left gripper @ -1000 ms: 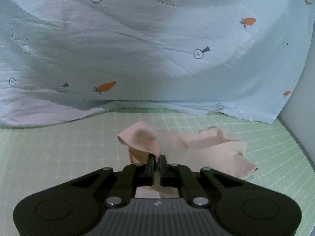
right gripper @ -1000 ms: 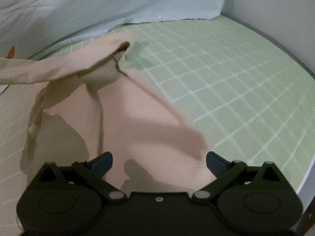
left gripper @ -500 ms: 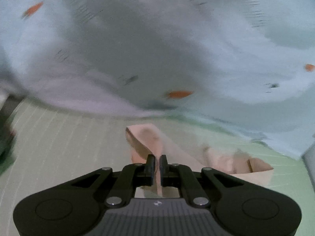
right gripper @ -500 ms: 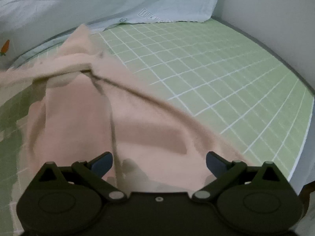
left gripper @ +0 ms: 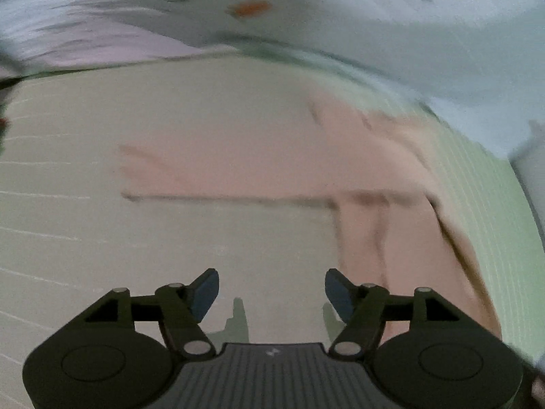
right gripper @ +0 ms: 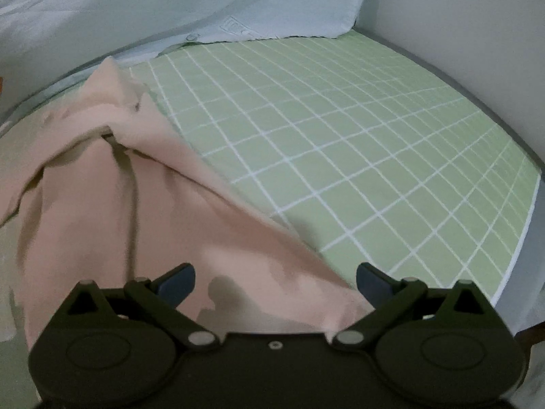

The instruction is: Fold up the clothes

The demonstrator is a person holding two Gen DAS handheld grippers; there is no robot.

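The peach garment (right gripper: 102,184) is lying spread and rumpled on the green grid sheet (right gripper: 340,143), filling the area from nine o'clock down to six o'clock in the right wrist view, with a bunched ridge running up toward eleven o'clock and its right edge sloping down to the gripper body. In the left wrist view, which is smearing with motion blur, the same garment (left gripper: 259,167) is stretching as a flat band across the centre and dropping as a second panel toward four o'clock; finer folds cannot be told there. The left gripper (left gripper: 271,293) is hovering with its blue-tipped fingers (left gripper: 204,291) spread wide, nothing between them, above bare sheet (left gripper: 102,238) at six o'clock, with the cloth beginning just beyond and to the right. The right gripper (right gripper: 276,281) is also standing with its fingers (right gripper: 177,281) spread wide, holding nothing, while the garment is lying under and ahead of the gap. A pale blue quilt printed with small carrots (right gripper: 211,3) is heaping along the far side from ten to one o'clock, its edge resting on the sheet. A plain white wall (right gripper: 477,41) is rising at two o'clock beside the bed.
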